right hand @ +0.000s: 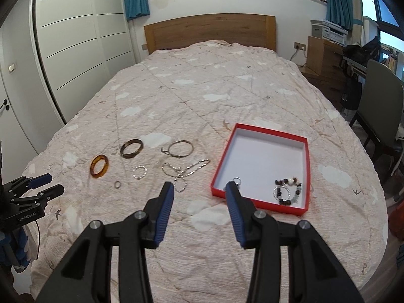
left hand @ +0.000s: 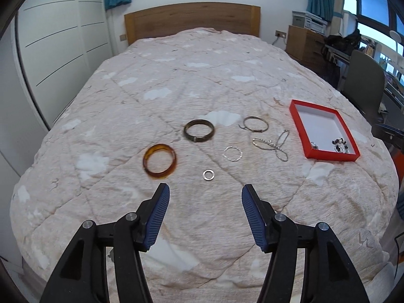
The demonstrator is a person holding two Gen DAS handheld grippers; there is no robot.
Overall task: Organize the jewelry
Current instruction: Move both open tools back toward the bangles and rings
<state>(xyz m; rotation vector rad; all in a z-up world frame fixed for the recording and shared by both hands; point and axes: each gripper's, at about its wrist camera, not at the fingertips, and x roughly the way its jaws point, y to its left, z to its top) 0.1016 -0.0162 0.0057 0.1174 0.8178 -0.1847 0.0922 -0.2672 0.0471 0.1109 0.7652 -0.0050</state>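
Note:
Jewelry lies on a pink quilted bed [left hand: 202,80]. An amber bangle [left hand: 159,161] [right hand: 99,166], a dark bangle [left hand: 199,130] [right hand: 131,148], a thin hoop bracelet [left hand: 255,123] [right hand: 180,148], a twisted silver ring [left hand: 232,153] [right hand: 140,172], a small silver ring [left hand: 208,174] [right hand: 117,184] and a silver chain [left hand: 274,145] [right hand: 185,170] are loose. A red box [left hand: 298,108] [right hand: 265,131] holds a beaded bracelet [right hand: 287,190] and a ring [right hand: 236,180]. My left gripper [left hand: 205,197] [right hand: 44,184] is open above the quilt near the small ring. My right gripper [right hand: 199,192] is open beside the box's near left corner.
A wooden headboard [right hand: 209,31] stands at the far end. White wardrobe doors [right hand: 75,45] are on the left. A chair [right hand: 381,106], wooden drawers [right hand: 320,55] and a desk are on the right of the bed.

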